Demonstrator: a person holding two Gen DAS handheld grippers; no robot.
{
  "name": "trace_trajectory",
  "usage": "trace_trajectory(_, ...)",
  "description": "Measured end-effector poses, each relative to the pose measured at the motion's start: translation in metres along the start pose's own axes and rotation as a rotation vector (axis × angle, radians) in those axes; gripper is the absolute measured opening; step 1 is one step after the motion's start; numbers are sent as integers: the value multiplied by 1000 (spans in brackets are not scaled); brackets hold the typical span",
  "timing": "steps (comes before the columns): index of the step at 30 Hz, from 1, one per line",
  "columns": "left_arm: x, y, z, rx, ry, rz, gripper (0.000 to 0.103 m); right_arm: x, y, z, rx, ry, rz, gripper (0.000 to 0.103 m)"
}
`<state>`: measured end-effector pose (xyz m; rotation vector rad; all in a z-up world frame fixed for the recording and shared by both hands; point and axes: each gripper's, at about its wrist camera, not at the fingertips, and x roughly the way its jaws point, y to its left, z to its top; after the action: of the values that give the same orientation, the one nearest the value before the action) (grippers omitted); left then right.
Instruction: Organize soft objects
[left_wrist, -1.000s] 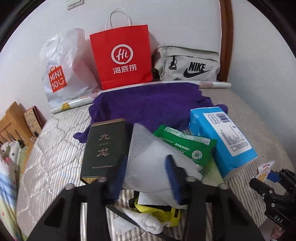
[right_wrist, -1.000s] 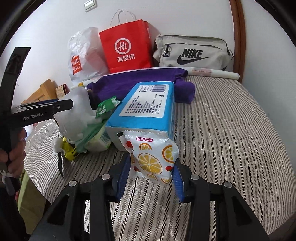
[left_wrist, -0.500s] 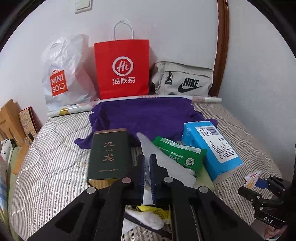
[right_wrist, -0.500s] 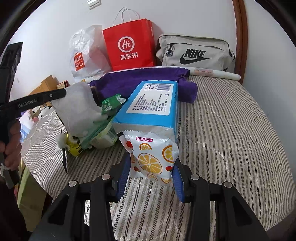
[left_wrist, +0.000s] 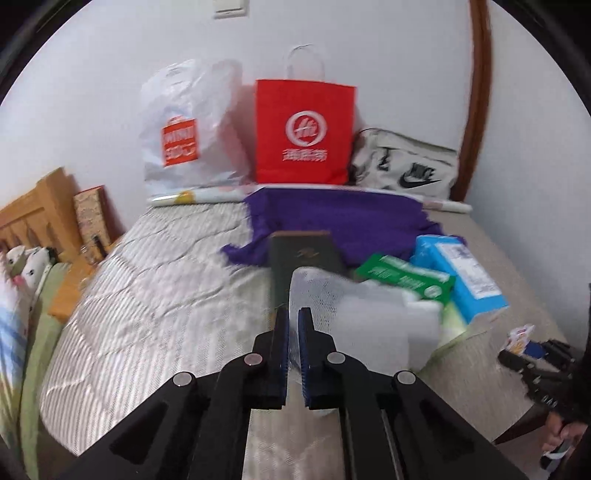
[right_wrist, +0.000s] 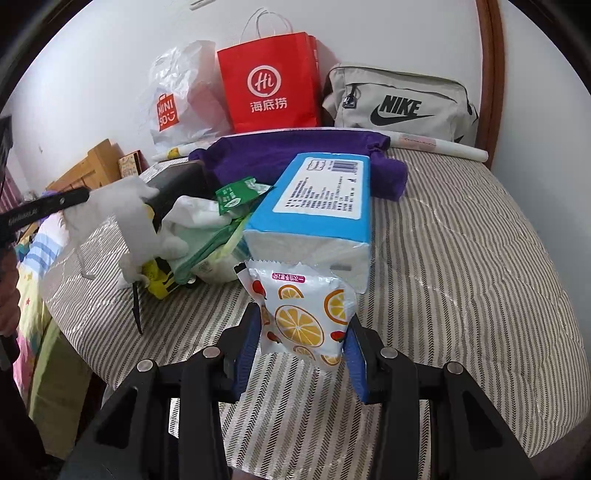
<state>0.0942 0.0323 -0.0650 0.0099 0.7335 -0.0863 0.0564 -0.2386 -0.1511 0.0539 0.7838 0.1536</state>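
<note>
Striped bed (right_wrist: 461, 258): L gripper (left_wrist: 293, 317) fingers pinch white mesh cloth (left_wrist: 354, 314); R gripper (right_wrist: 301, 332) holds orange-print packet (right_wrist: 303, 314)

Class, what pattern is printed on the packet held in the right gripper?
Orange slices on white, on the packet; clearest in the right wrist view.

My left gripper (left_wrist: 293, 325) was open around the white mesh cloth (left_wrist: 343, 310); its jaws have since clamped it and lifted it off the pile, swinging leftward.
</note>
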Motion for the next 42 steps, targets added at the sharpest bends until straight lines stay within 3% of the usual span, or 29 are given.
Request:
trace_trajectory(6,27,19,-22,-49,82,26,6,8,8,-6,-15,22,6,43)
trace_trajectory(16,53,-12,-37,-49,142,-86,6,12,14,-9,-31,42,0,43)
trace_trajectory(18,50,-10,-37,-66,132,-127,13,13,12,-9,-25,45,0,43)
trace_trajectory(20,49,-8,-37,-75,133,-160,42,15,10,-10,-17,51,-2,43)
trace_trajectory(23,44,-9,-36,-58,99,-176,58,17,8,-11,-5,51,5,43)
trace_trajectory(28,39,-11,-34,-46,79,-218,65,19,7,-11,0,52,9,43)
trace_trajectory(37,51,-28,-23,-22,73,-253,66,22,4,-10,10,60,16,43)
trace_trajectory(42,69,-34,-26,-8,110,-201,69,24,4,-11,8,65,15,44)
